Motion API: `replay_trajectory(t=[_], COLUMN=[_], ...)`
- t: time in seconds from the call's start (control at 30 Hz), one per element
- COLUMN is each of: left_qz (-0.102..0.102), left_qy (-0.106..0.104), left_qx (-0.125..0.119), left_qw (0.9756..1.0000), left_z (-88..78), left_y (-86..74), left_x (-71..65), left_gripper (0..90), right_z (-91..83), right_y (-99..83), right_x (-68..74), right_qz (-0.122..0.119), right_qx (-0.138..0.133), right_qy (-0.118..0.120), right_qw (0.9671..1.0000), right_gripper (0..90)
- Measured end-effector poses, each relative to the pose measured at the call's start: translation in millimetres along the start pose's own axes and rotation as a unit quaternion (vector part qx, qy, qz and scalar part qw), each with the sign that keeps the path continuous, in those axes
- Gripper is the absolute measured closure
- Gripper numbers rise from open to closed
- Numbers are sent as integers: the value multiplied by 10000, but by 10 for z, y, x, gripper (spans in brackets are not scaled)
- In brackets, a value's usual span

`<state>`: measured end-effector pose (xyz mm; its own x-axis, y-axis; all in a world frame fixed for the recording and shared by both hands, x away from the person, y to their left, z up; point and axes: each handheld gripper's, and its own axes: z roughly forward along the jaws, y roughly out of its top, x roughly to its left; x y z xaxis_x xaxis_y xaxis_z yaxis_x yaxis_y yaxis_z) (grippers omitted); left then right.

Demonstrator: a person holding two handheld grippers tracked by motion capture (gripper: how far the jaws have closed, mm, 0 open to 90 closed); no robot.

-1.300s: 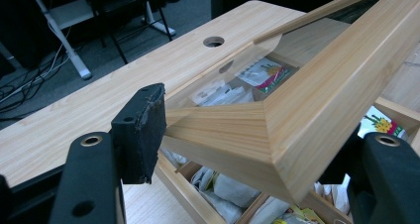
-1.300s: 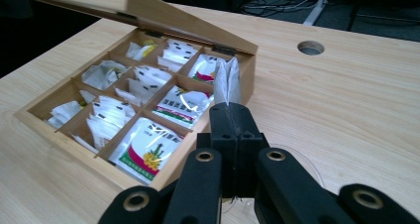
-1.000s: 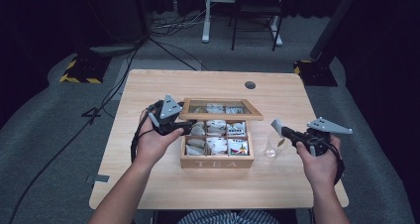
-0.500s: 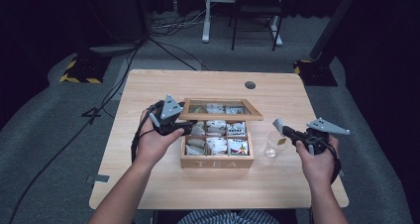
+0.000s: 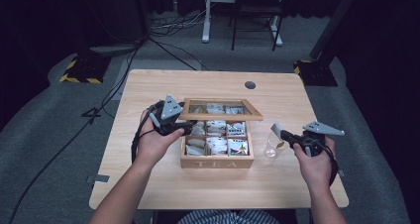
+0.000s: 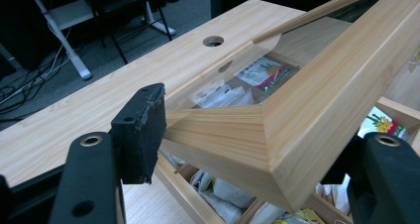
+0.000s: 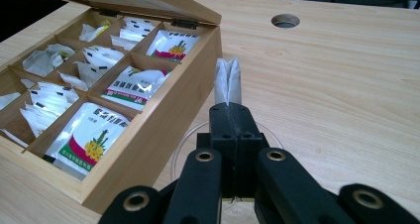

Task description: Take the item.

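A wooden tea box (image 5: pixel 217 160) marked TEA stands mid-table, its compartments full of tea packets (image 5: pixel 236 146). Its glass-paned lid (image 5: pixel 220 116) is tilted up, and my left gripper (image 5: pixel 184 126) grips the lid's left corner. In the left gripper view the lid frame (image 6: pixel 297 120) sits between the pads (image 6: pixel 143 130) of the left gripper (image 6: pixel 257 149). To the right of the box, my right gripper (image 5: pixel 283 135) is shut on a small white tea bag (image 5: pixel 275 130) above a clear glass cup (image 5: pixel 270 149). The right gripper view shows the tea bag (image 7: pixel 227 80) sticking out of the right gripper (image 7: pixel 230 110).
The table (image 5: pixel 148 184) has a cable hole (image 5: pixel 250 84) at the back. The box wall (image 7: pixel 163 135) stands just left of the cup's rim (image 7: pixel 181 152). Cables and metal stand legs (image 5: pixel 205 35) lie on the floor beyond the table.
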<state>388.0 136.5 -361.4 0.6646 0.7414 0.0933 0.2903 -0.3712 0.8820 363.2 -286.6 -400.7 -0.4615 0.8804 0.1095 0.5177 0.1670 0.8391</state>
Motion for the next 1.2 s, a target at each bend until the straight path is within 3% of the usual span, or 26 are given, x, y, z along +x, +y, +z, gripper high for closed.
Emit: replay_trajectory(t=[0.53,0.63,0.7,0.8,0.9,1.0,1.2], left_qz=[24,22,24,24,30,37,52], left_qy=[-7,-5,-6,-12,-9,-10,1], left_qx=[6,4,3,-3,-7,-3,3], left_qw=[10000,10000,10000,10000,10000,10000,10000], left_z=[7,8,8,14,15,15,14], left_y=[6,6,7,7,8,6,4], left_x=[-6,-6,-6,-13,-13,-14,-18], left_gripper=[344,344,344,344,343,344,344], right_z=[-26,-23,-19,-34,-56,-86,-114], right_y=[-22,-19,-13,6,21,13,-14], right_x=[-14,1,16,19,-19,-176,-378], right_qz=[51,93,-6,-26,-72,-64,-25], right_qx=[151,215,261,156,48,-9,-1], right_qy=[19,17,-110,-185,-327,-611,-871], right_qw=[9999,9997,9996,9997,9994,9981,9962], right_gripper=[900,779,676,595,550,523,497])
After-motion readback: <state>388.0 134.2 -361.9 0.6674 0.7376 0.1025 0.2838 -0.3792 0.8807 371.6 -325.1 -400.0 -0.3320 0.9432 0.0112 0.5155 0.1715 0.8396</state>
